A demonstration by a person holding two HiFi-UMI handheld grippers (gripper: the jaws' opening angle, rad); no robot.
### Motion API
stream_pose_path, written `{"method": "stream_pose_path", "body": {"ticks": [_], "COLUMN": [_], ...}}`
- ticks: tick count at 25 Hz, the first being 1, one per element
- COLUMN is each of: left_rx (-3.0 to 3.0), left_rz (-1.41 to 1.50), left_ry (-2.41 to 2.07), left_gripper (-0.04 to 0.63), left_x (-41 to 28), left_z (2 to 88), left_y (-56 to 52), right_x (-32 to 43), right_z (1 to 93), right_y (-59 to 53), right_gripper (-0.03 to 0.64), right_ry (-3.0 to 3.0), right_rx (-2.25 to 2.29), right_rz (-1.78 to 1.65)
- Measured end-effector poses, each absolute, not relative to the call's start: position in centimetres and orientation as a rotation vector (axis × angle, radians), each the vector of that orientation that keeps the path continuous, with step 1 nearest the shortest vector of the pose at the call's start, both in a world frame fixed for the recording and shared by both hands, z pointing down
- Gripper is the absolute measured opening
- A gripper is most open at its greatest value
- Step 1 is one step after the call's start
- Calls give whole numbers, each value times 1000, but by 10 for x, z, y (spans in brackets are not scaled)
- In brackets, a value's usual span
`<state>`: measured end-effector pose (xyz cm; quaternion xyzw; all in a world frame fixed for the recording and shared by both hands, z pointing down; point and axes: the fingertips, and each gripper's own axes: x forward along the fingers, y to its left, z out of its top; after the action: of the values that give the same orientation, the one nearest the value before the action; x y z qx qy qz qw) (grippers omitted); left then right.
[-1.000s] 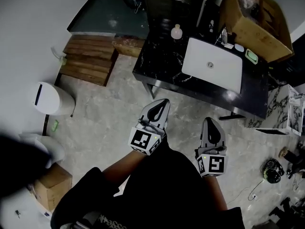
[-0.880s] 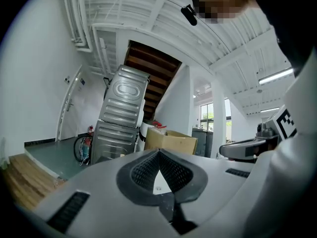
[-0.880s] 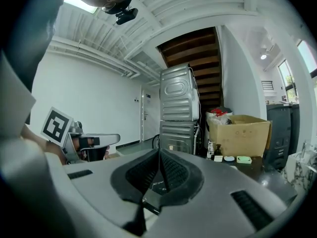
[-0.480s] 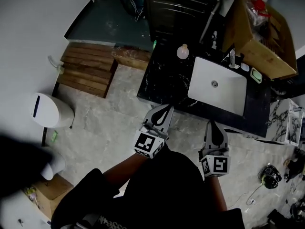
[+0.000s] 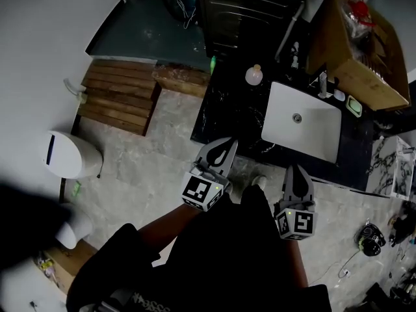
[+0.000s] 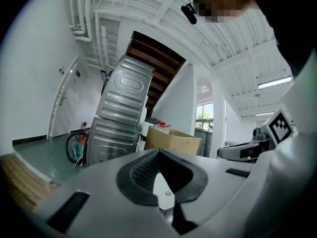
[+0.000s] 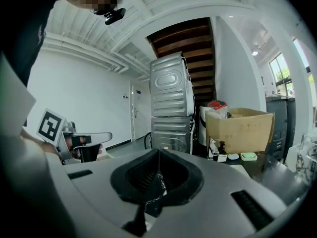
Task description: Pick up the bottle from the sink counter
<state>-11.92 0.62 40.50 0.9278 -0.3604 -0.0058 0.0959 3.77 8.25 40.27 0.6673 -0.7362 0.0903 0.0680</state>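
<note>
In the head view a small pale round bottle [image 5: 253, 75] stands upright on the black marble counter [image 5: 227, 112], just left of the white sink basin [image 5: 302, 119]. My left gripper [image 5: 227, 142] is shut and empty, its tip at the counter's near edge, well short of the bottle. My right gripper [image 5: 297, 169] is also shut and empty, in front of the sink's near rim. In the left gripper view the closed jaws [image 6: 158, 150] point level at the stacked metal machines. In the right gripper view the closed jaws [image 7: 158, 150] hide the bottle.
A large cardboard box [image 5: 354, 44] sits behind the sink, with a faucet [image 5: 323, 83] and a green soap dish [image 5: 353, 104] beside it. Stacked metal machines [image 5: 247, 5] stand behind the counter. Wooden steps [image 5: 120, 86] and a white bin [image 5: 68, 151] lie to the left.
Both grippers have moved forward to the counter's near edge, and the person has stepped closer. Both stayed shut. The bottle has not moved.
</note>
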Motion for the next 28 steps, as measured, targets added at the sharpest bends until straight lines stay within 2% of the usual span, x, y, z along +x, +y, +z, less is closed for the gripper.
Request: {"method": "stream_pose_path", "body": {"ticks": [12, 28], "left_rx": [2686, 2651], "left_rz": [-61, 8], "left_ry": [-1116, -1245], "left_gripper": [14, 14], "left_x": [-115, -91], "left_z": [425, 443], "left_y": [-22, -132], "right_x": [60, 41], "right_z": [400, 435], "right_y": [29, -128], "right_gripper": [40, 40], "right_ry": [-2232, -2475], "right_rx": [2139, 1812], "right_rz": [223, 327]}}
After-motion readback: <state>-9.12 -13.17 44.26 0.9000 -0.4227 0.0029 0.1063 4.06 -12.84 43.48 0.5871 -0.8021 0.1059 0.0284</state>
